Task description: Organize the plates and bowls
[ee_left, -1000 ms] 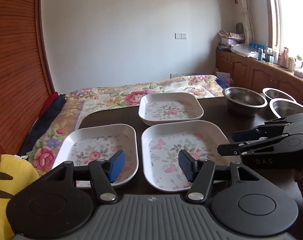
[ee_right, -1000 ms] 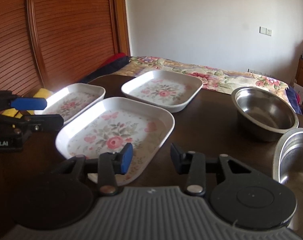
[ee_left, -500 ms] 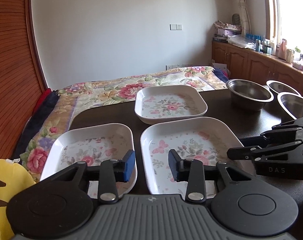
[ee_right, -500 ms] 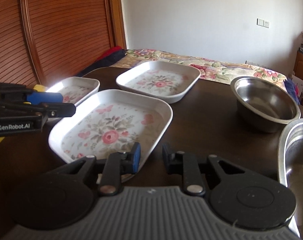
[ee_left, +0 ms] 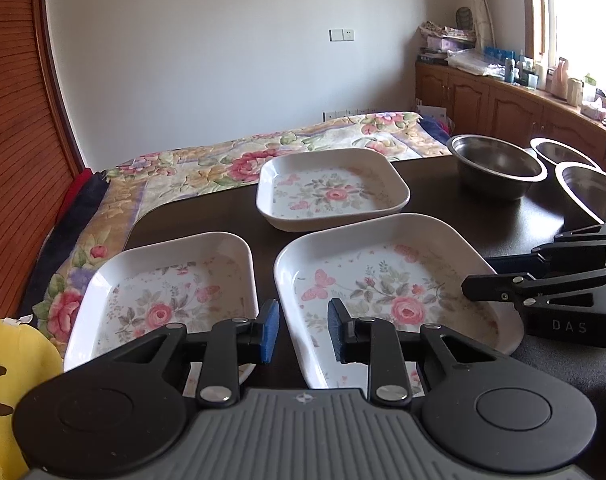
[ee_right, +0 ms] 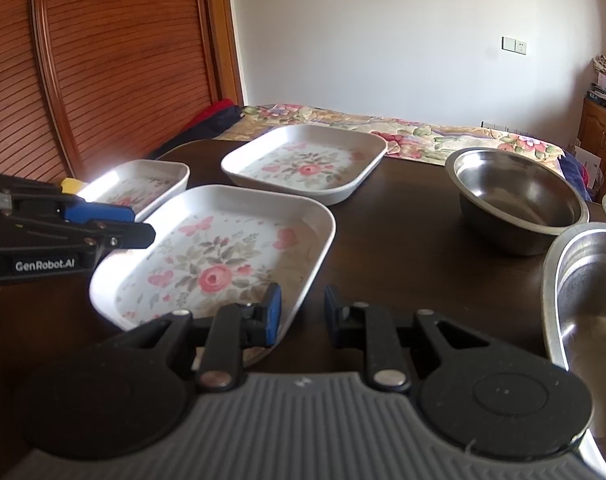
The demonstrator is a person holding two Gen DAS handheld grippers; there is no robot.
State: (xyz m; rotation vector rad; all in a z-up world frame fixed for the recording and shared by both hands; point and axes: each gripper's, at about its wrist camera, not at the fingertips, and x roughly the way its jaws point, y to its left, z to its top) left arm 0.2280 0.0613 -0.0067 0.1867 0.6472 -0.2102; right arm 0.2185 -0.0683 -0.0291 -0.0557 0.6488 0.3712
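Plates: three white flowered plates are laid out singly on the dark table (ee_left: 431, 184); none is stacked. The near plate (ee_left: 387, 284) lies in the middle, the left plate (ee_left: 163, 292) just beside it, and the far plate (ee_left: 331, 192) beyond both, apart from them.
Bowls: three steel bowls are seen at the right side of the table. The round bowl (ee_right: 519, 204) stands alone; the second bowl (ee_left: 591, 192) and the third bowl (ee_left: 559, 152) are set close together, and none is nested in another.
Left gripper (ee_left: 303, 330): it is held low over the gap between the left plate and the near plate, the jaws a little apart with nothing between them.
Right gripper (ee_right: 301, 312): it is held over the near right corner of the near plate, the jaws a little apart and empty; whether the plate's rim is touched cannot be told.
Done: nothing is judged to be sorted; every piece rests separately on the table.
Left to do: the plates are presumably to be gathered into one pile and the bowls nested, so the whole task remains.
Step in hand: an approach to the near plate is judged likely, since both grippers are pointed at its near edge.
Caution: the plate rims are low and smooth, so a slipping grip is to be expected if little rim is taken.
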